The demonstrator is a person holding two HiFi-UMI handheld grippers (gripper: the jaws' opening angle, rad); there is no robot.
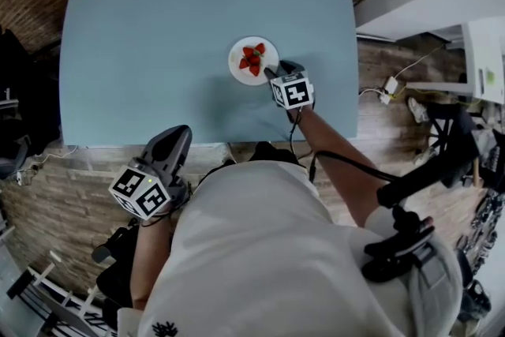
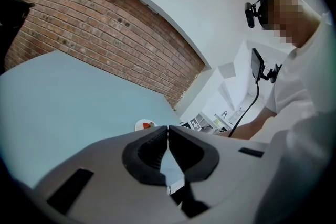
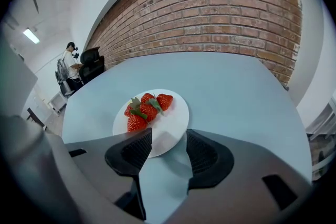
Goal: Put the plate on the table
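Pale blue bench (image 1: 158,51) carries the plate (image 3: 170,115) of strawberries (image 3: 144,110), flat, right of centre. My right gripper (image 3: 169,136) holds its jaws apart at the near rim; my left gripper (image 2: 168,131) has them together, off the bench. Placement looks done to me; next I'd back straight off without nudging it.

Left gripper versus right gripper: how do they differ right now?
Jaws: the left gripper has its jaws together and empty. The right gripper has them apart, with the plate rim lying between them, ungripped.
Place: the left gripper hangs off the table, close to the person. The right gripper is over the table, at the plate of strawberries.
Both have the same grey build.
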